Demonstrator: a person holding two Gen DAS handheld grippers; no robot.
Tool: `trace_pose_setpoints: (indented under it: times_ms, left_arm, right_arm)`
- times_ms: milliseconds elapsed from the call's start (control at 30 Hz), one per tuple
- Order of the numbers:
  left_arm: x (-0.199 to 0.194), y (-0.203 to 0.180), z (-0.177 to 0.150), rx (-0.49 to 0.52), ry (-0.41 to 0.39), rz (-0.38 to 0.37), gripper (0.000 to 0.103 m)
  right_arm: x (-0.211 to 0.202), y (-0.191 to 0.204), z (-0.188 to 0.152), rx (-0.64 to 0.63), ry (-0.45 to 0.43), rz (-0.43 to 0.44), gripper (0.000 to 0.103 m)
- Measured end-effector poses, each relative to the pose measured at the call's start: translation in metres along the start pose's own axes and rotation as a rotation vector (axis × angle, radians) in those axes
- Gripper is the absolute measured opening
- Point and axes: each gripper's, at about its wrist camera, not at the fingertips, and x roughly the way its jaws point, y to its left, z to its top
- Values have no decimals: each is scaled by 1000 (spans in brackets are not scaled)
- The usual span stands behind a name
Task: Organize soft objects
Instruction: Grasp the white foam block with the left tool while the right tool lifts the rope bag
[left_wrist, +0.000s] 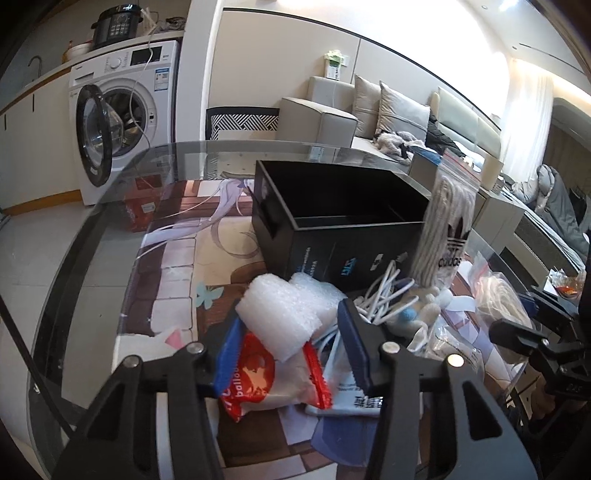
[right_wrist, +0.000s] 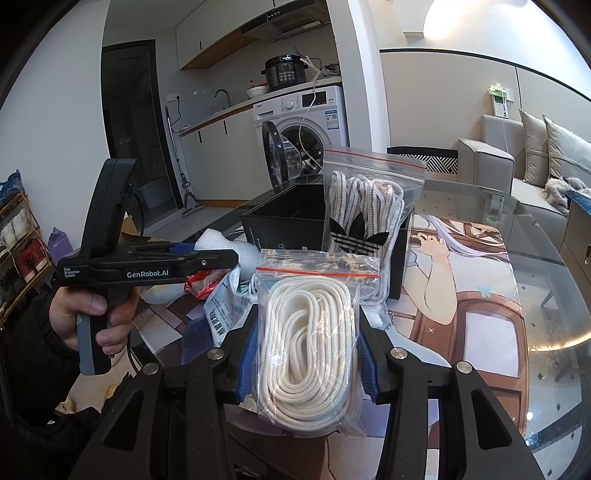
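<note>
In the left wrist view my left gripper (left_wrist: 291, 317) is shut on a lump of white bubble wrap (left_wrist: 280, 295), its blue pads pressing both sides. Under it lies a red and white balloon packet (left_wrist: 258, 376). From the right wrist view a hand holds that gripper (right_wrist: 221, 258) side-on beside the pile. My right gripper (right_wrist: 308, 363) is shut on a zip bag of coiled white rope (right_wrist: 306, 347), held upright. An open black box (left_wrist: 332, 206) (right_wrist: 288, 218) stands behind, its inside bare. A zip bag of striped laces (left_wrist: 447, 229) (right_wrist: 365, 206) leans on the box.
A tangle of white cable (left_wrist: 384, 291), a small white plush with a blue spot (left_wrist: 417, 310) and printed plastic packets (left_wrist: 354, 398) lie by the box. All rest on a round glass table (left_wrist: 92, 236) with a printed mat. Washing machine (left_wrist: 122, 122) and sofa (left_wrist: 369, 110) stand beyond.
</note>
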Motion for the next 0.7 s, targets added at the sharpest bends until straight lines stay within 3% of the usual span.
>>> trace_pose_setpoints:
  times_ms: [200,700]
  left_arm:
    - [-9,-3,0,10,-25,-22,26]
    - [-41,-12,2,26,-91,-46,25]
  right_arm:
    - [-3,1,2,-5,-13,-1,46]
    - [-18,6,14,-30,-60,-15,46]
